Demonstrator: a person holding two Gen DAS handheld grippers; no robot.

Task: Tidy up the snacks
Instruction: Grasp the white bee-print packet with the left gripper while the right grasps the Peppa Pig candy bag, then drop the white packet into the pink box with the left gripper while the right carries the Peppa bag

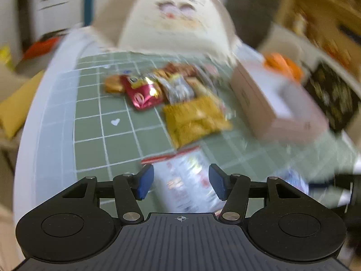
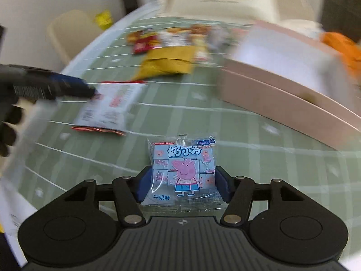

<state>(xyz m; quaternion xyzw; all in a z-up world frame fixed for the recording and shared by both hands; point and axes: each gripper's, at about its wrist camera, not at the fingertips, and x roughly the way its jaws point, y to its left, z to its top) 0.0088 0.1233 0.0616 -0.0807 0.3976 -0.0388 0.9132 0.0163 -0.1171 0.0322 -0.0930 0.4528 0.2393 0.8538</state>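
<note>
Right gripper (image 2: 181,186): blue pads set against both side edges of a light-blue Peppa Pig snack packet (image 2: 182,171); jaws partly closed, holding the packet flat just above the green gridded mat (image 2: 248,158).
Left gripper (image 1: 180,181): jaws spread wide, pads on either side of a white-and-red snack packet (image 1: 187,180); the frame is blurred, so contact cannot be told. The right wrist view shows this gripper (image 2: 90,90) at the packet's (image 2: 108,108) left edge, the packet lying flat on the mat.
White-and-red packet, place: near side of the mat, left of the Peppa Pig packet and apart from it.
Yellow snack bag (image 1: 194,119): flat on the mat, just beyond the white-and-red packet, toward the centre.
Snack pile (image 1: 153,85): red, silver and orange packets overlapping, touching the yellow bag's far edge.
Pink box (image 2: 282,90): open, shallow, on the right side of the mat, beside the pile.
Orange object (image 2: 338,45): at the box's far right corner; blurred, kind cannot be told.
Cream bag (image 1: 176,18): with a printed face, at the tabletop's far edge, behind the pile.
</note>
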